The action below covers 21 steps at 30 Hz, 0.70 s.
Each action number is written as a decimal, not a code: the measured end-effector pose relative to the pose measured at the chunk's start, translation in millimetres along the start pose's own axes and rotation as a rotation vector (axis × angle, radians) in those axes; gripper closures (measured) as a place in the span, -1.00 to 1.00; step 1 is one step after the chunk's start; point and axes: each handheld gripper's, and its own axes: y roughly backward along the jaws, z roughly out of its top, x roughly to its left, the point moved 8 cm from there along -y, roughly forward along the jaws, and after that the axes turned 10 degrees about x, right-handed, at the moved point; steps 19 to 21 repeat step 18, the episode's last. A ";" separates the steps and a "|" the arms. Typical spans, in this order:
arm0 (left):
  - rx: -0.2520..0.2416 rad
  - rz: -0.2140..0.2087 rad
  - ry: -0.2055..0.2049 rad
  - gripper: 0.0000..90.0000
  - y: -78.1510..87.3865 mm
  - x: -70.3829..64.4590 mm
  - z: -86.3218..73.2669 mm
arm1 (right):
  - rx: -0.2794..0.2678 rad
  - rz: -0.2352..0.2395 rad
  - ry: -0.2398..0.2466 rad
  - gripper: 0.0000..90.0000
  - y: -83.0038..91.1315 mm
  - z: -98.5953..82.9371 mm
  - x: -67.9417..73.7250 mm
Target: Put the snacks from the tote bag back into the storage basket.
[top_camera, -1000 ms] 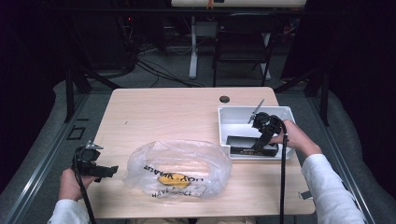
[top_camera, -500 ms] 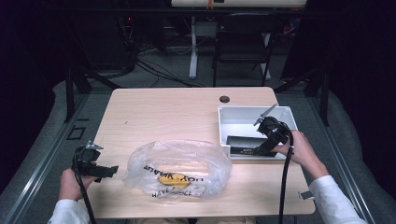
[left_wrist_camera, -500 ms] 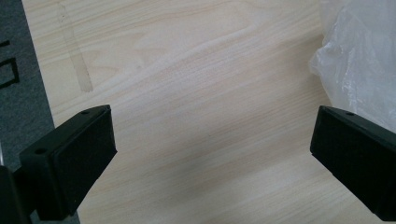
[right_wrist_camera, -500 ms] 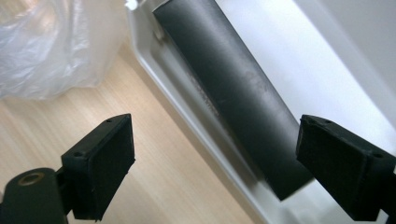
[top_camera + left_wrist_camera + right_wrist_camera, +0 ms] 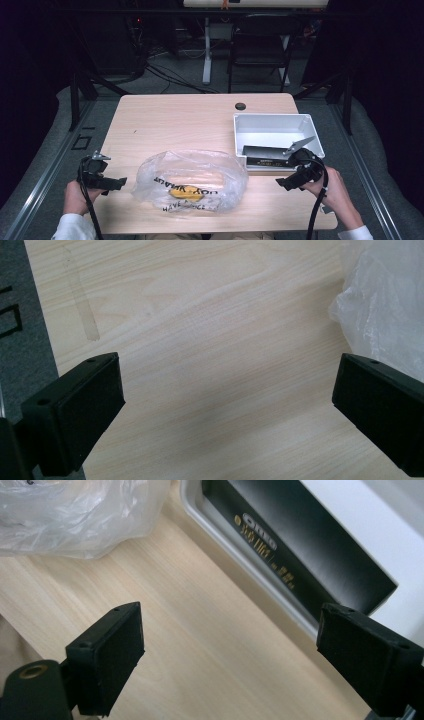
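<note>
We judge the step in hand to be an approach: both grippers are empty and neither touches anything. In the high view the right gripper (image 5: 290,182) sits at lower right of the frame, just in front of the near wall of the white bin (image 5: 305,121); its jaws stand spread wide, as the right gripper view confirms, with bare table (image 5: 175,120) between them. The black box (image 5: 265,151) lies inside the bin along its near wall. In the right gripper view the black box (image 5: 300,545) runs diagonally from top centre to the right edge, gold lettering along its side face; in the high view its long axis runs left to right, roughly parallel to the bin's near wall. The left gripper (image 5: 112,183) rests at lower left of the high view, jaws likewise wide apart, pointing toward the clear plastic bag (image 5: 192,180) just to its right. The bag lies at lower centre, crumpled and broad, longer left to right, black print on it and a yellow object (image 5: 179,191) inside; where its mouth lies we cannot tell. In the left gripper view a fold of the bag (image 5: 385,295) fills the upper right, just beyond the right-hand jaw. Next move, in our judgement: the left gripper closes in and pinches a fold of bag film, which is thin and will slip unless the bite is deep. What the right gripper does next we cannot settle: it could go to the bag or the box.
</note>
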 end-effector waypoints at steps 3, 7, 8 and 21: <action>0.000 0.002 -0.001 -1.00 -0.6 -0.2 0.1 | -0.015 0.002 -0.034 -0.75 -3.6 -10.5 5.4; -0.001 0.004 -0.006 -1.00 -0.3 -0.3 0.3 | -0.027 0.002 -0.062 -0.74 -11.5 -22.6 14.3; -0.001 0.003 -0.007 -1.00 -0.3 -0.3 0.3 | -0.034 0.011 -0.065 -0.74 -14.6 -25.0 18.1; 0.003 0.008 -0.018 -1.00 -2.8 0.3 2.0 | -0.016 -0.001 -0.069 -0.74 -38.7 -45.4 25.8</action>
